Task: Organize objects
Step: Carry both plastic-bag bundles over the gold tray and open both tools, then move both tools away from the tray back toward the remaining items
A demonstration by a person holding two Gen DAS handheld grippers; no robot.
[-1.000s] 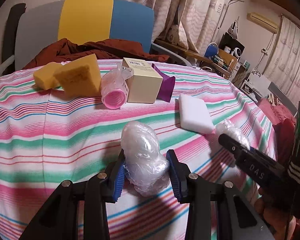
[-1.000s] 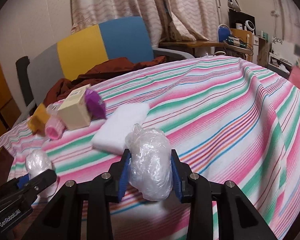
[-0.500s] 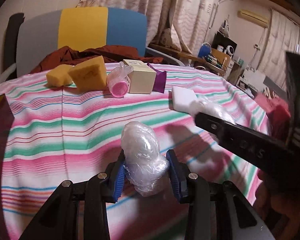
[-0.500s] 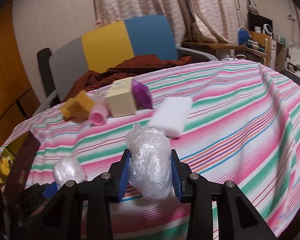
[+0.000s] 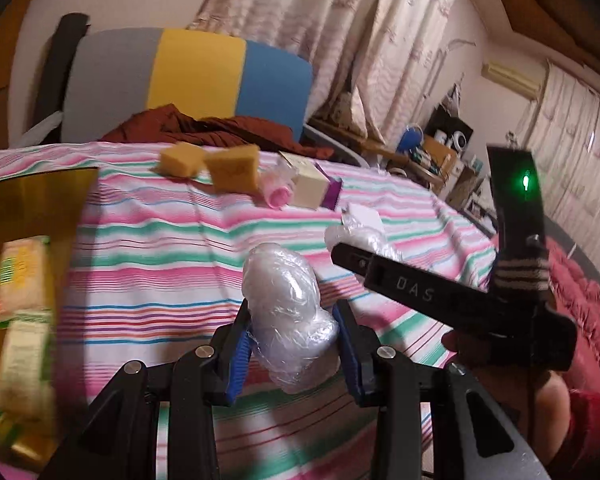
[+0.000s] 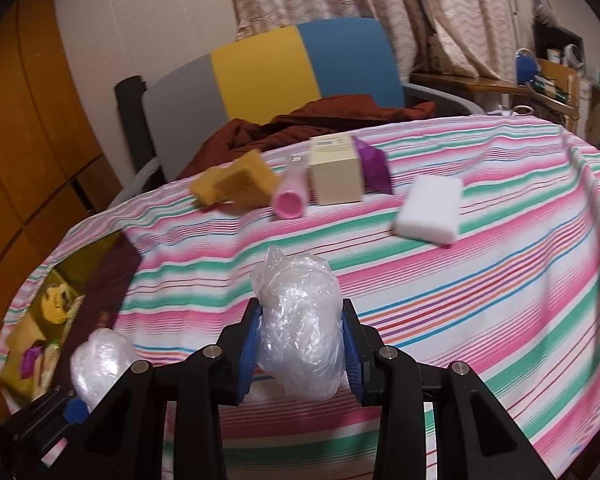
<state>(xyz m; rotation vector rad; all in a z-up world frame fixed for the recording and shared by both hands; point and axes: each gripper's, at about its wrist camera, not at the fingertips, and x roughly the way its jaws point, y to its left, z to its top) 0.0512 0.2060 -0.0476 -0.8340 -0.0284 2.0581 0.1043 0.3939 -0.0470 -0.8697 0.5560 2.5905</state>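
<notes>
two close wrist fisheyes, angled down over one striped tablecloth (image 5: 148, 280)

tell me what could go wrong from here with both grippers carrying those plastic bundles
1. The left bundle bulges well above the left gripper, held only low down, so it might slip.
2. The right gripper and its right bundle sit close beside the left one; they could bump.
3. The thin wrap may tear.

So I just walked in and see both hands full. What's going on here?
A person is tidying a striped table. The left gripper is shut on a plastic-wrapped bundle, and the right gripper is shut on a crumpled plastic bag. Sponges, a cream box and a white block lie on the cloth.
</notes>
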